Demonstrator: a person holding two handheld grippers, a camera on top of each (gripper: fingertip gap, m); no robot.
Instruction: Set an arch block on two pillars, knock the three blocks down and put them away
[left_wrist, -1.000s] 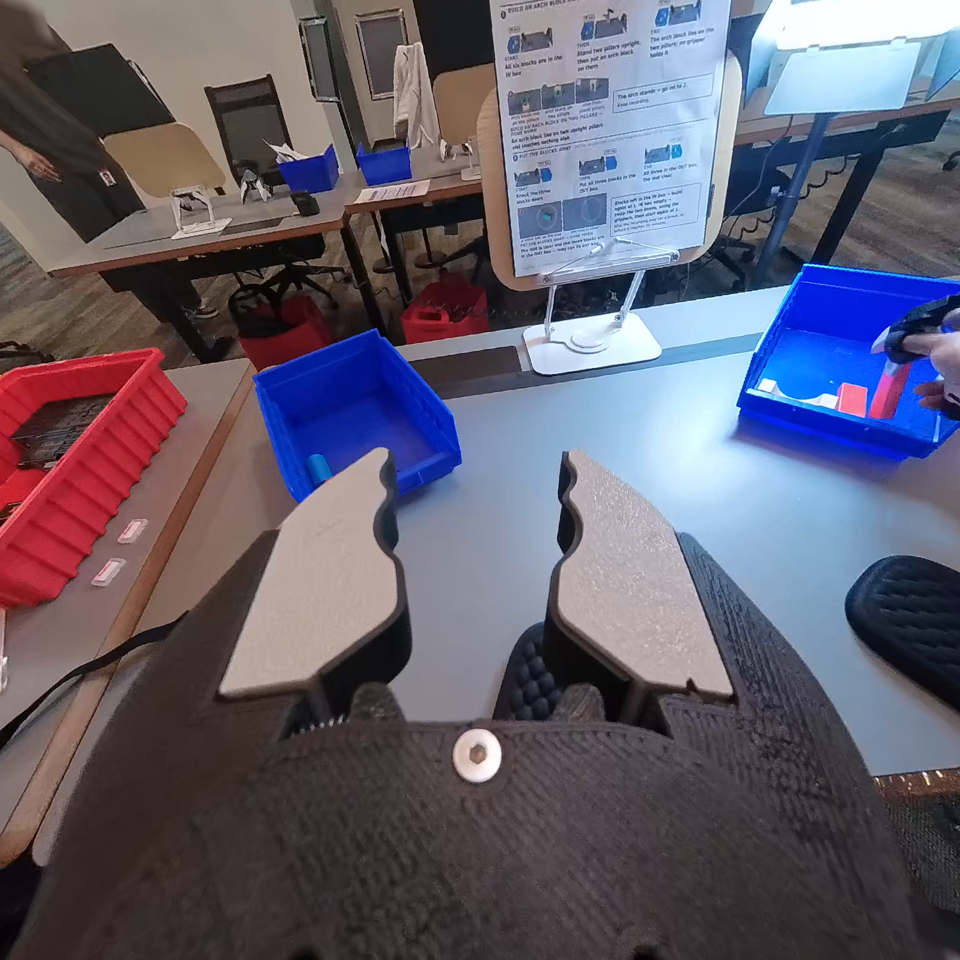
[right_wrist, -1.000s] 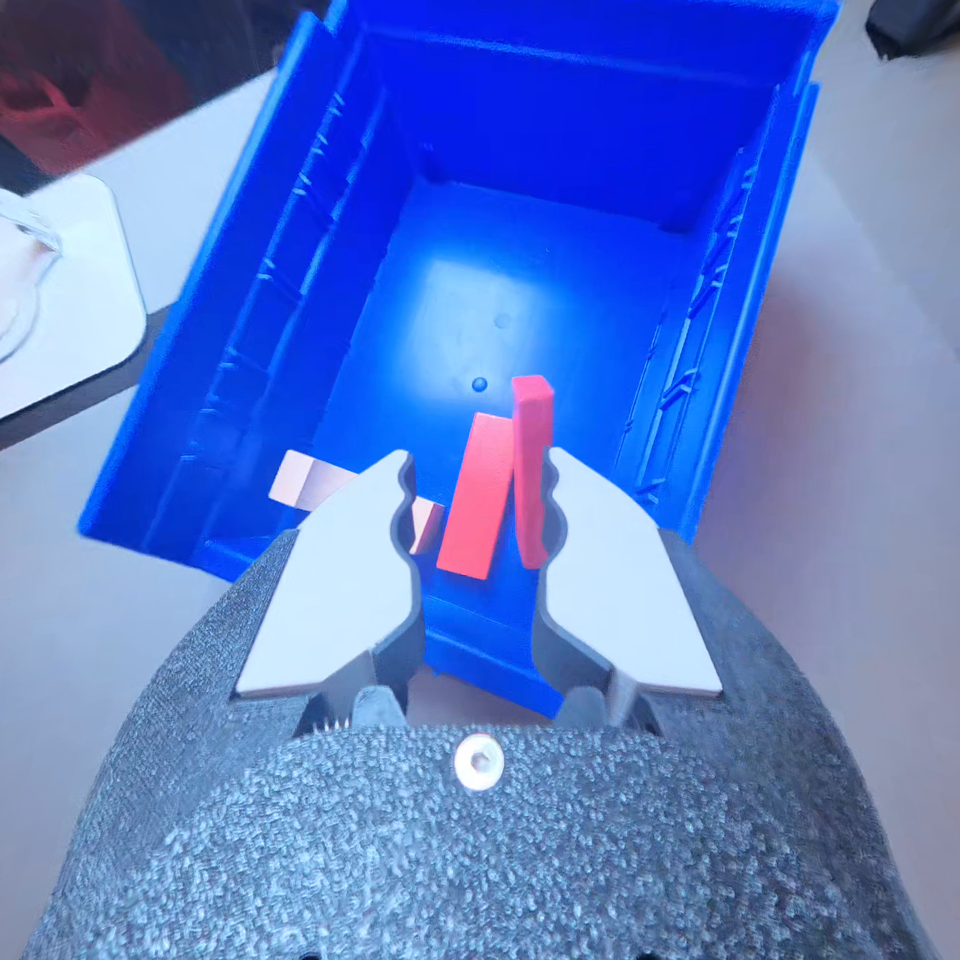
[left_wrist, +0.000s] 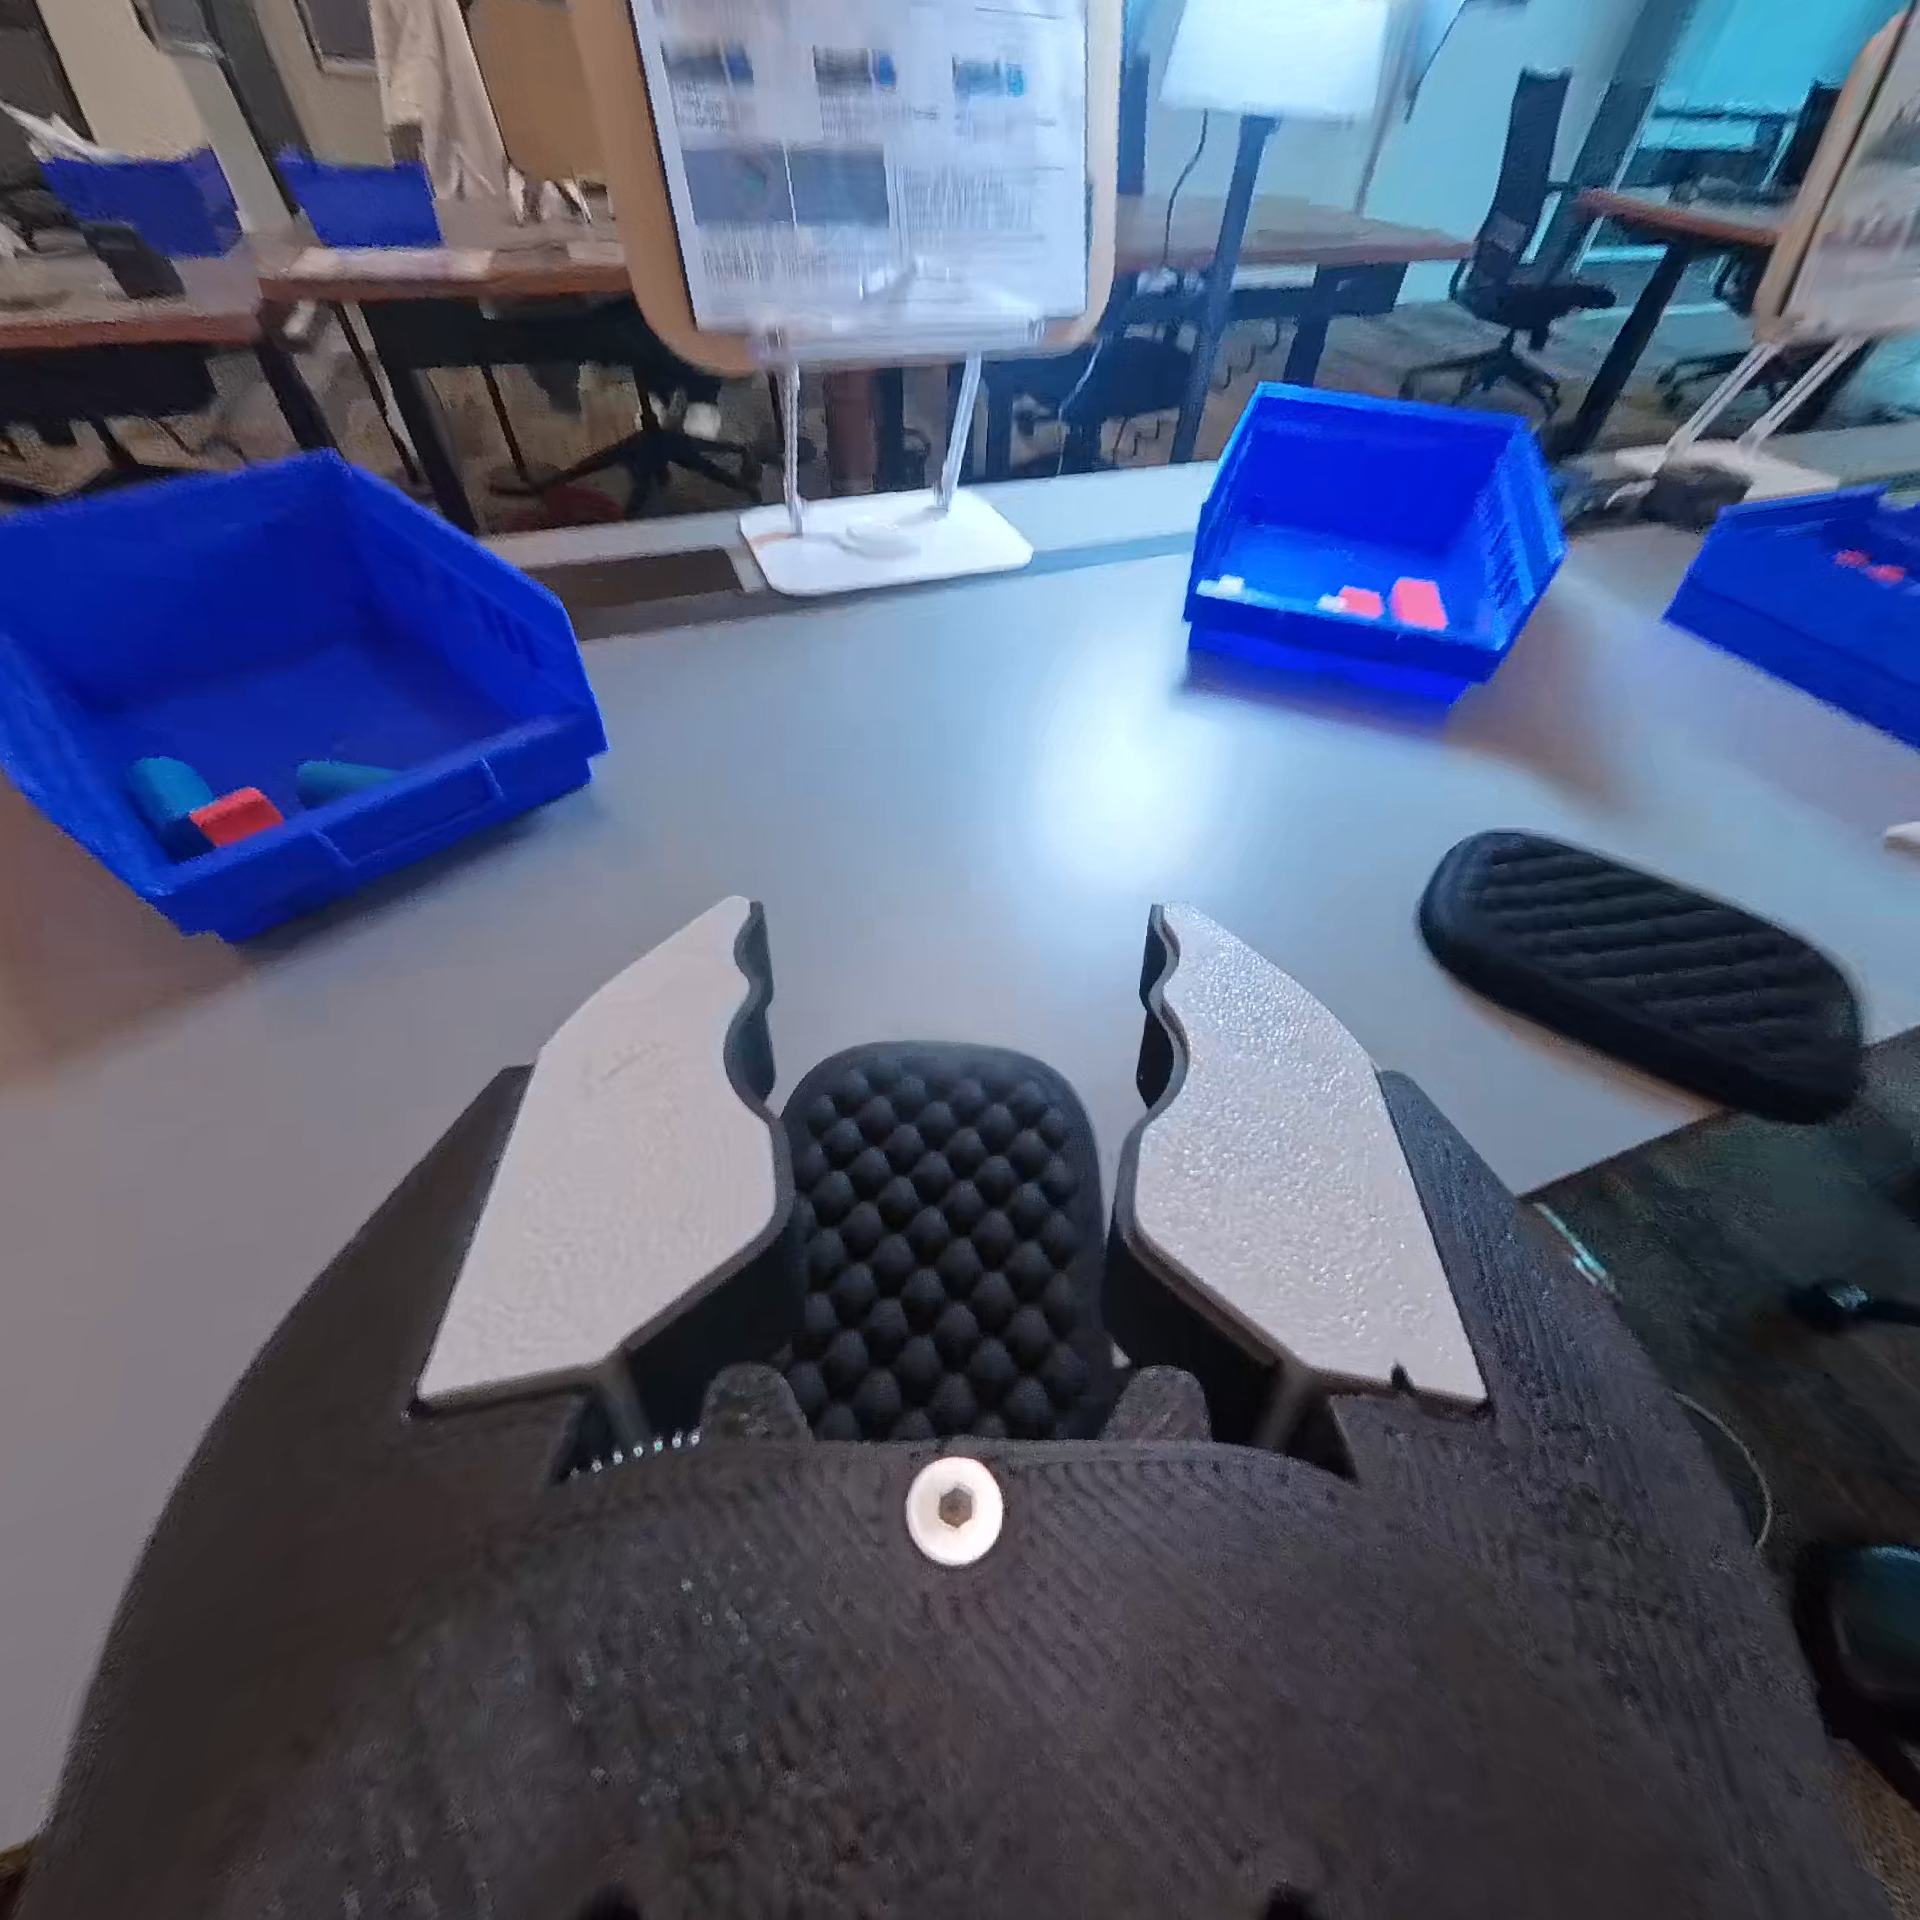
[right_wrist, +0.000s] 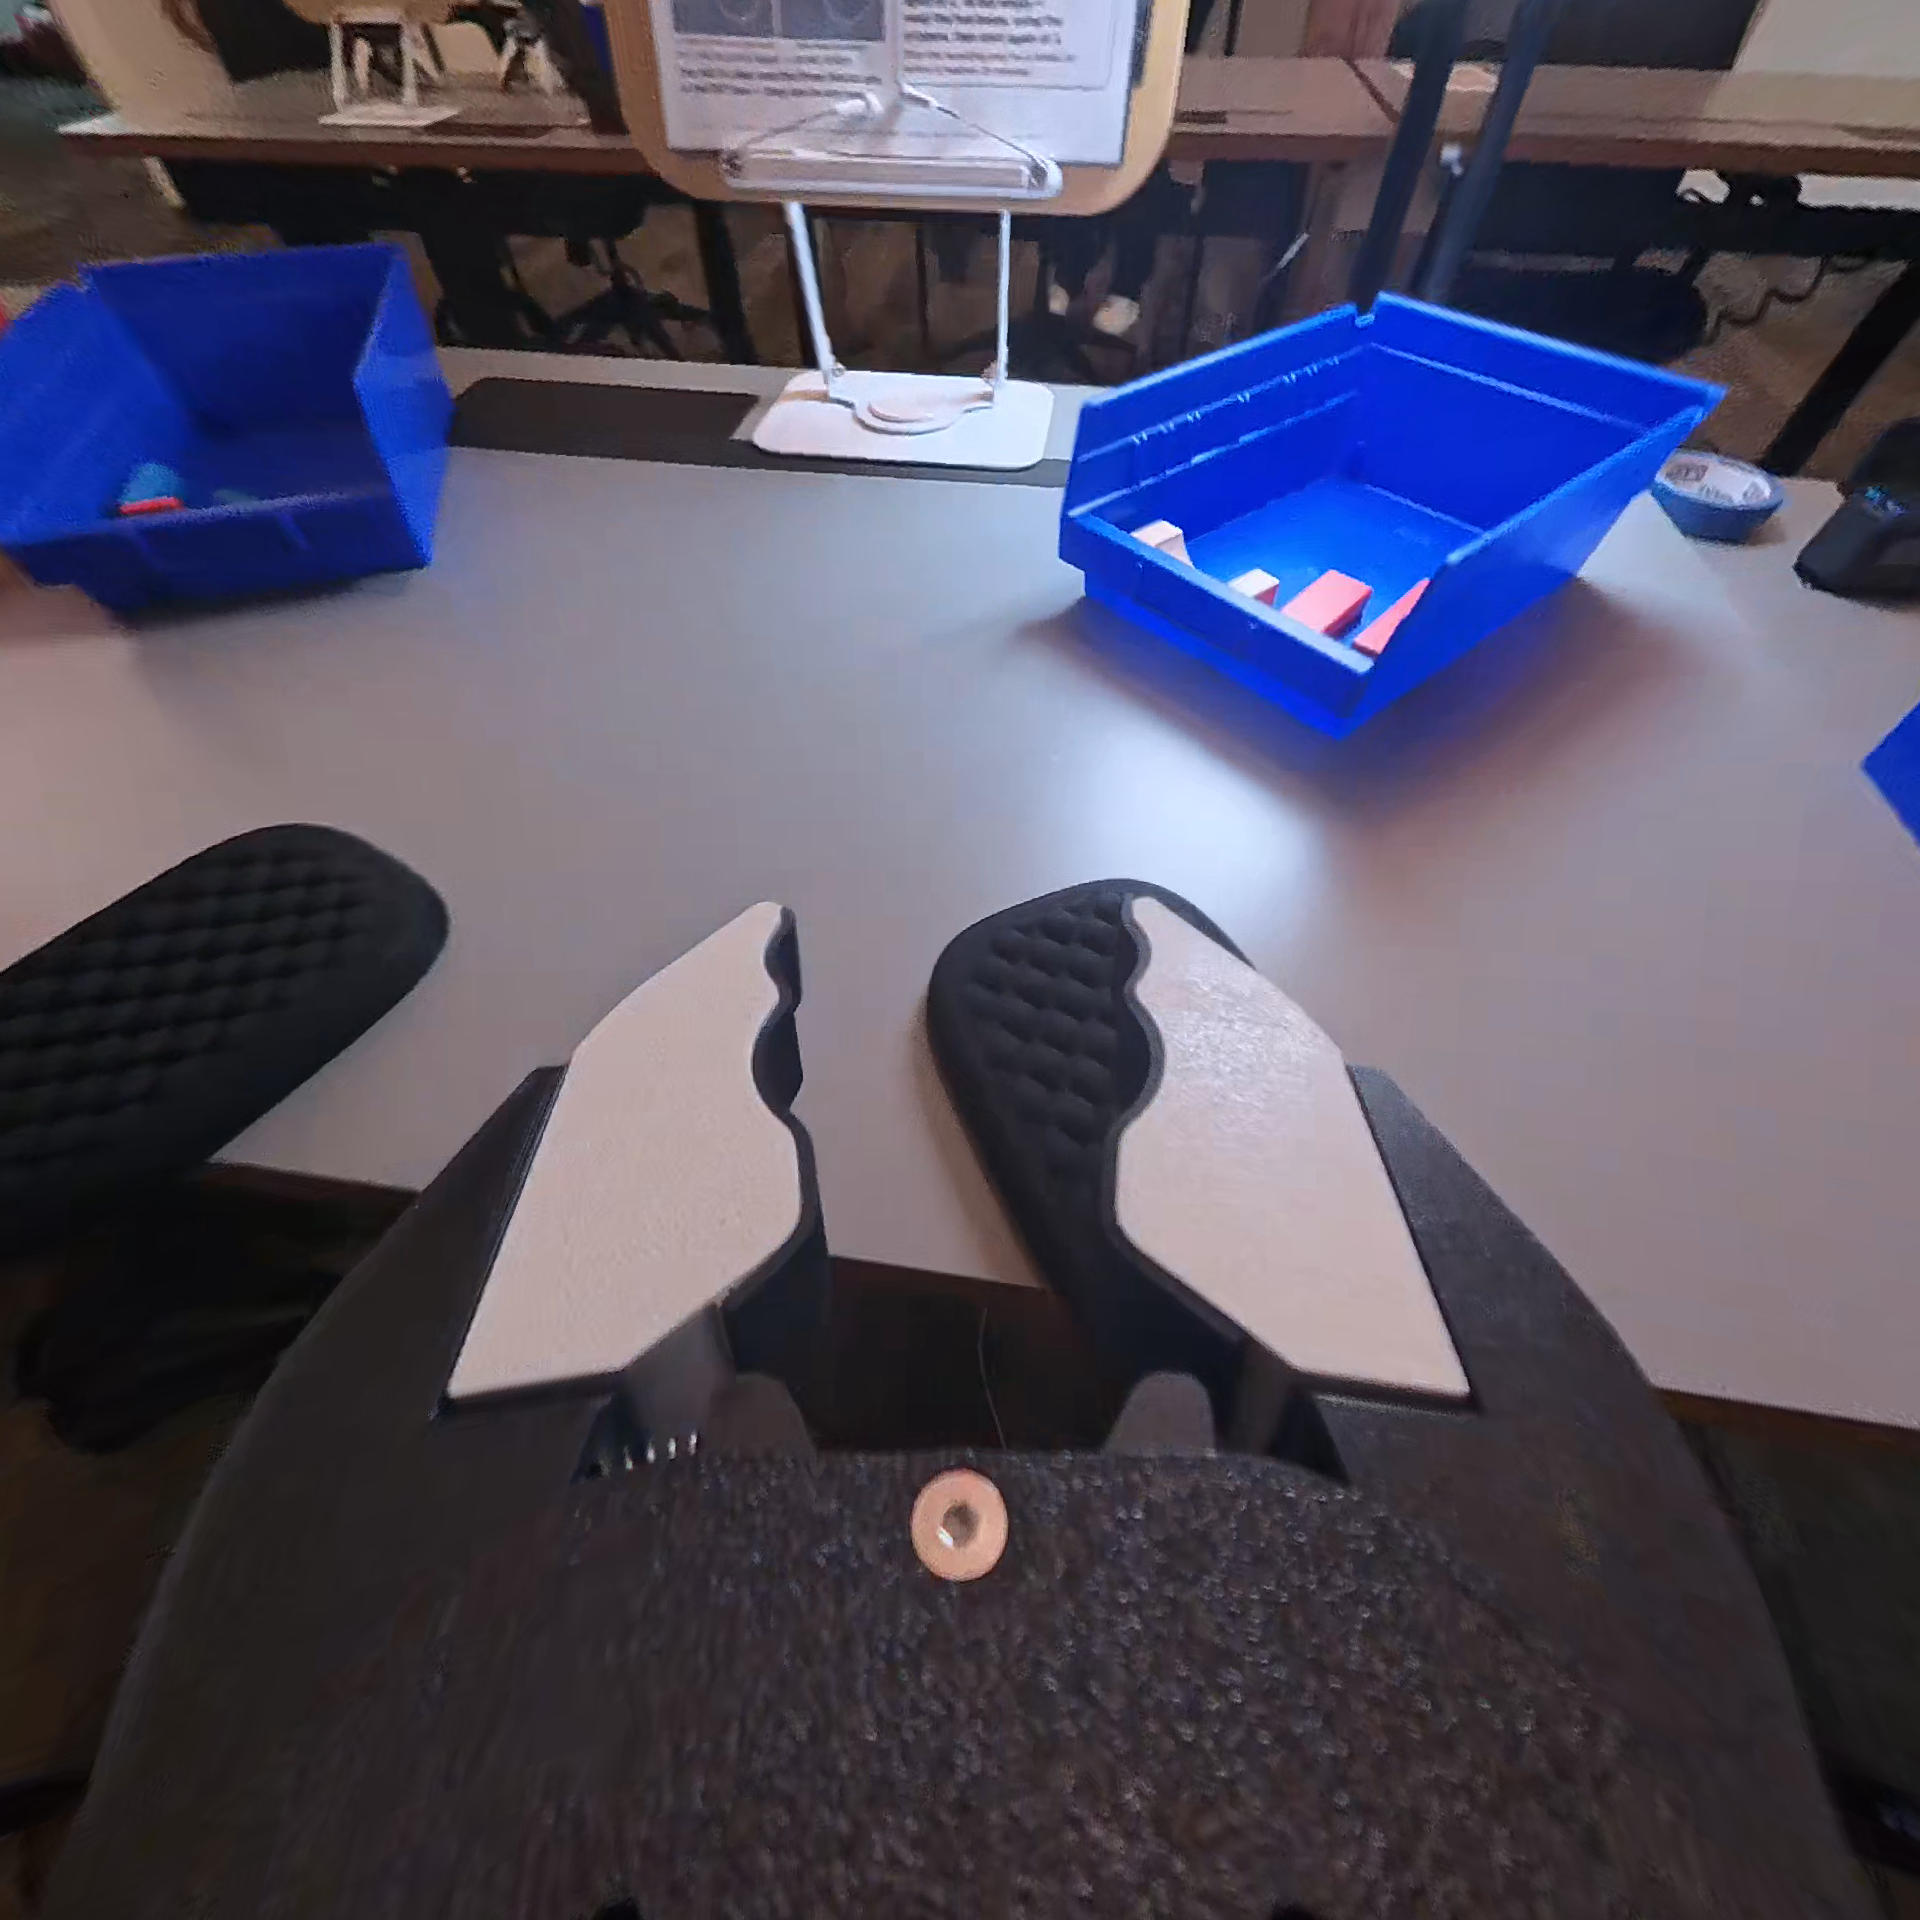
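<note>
The right blue bin holds a pale arch block and two red pillar blocks, one leaning on the bin's side wall. The bin and the red blocks also show in the left wrist view. My right gripper is open and empty at the table's near edge, far from the bin. My left gripper is open and empty at the near edge, over a black pad.
A left blue bin holds blue cylinders and a red block. Black pads lie at the near edge. An instruction stand is at the back. A blue tape roll and a black device sit far right.
My right gripper has let go of the red block in the bin and pulled back to the near edge. My left gripper has shifted over its pad and opened wider.
</note>
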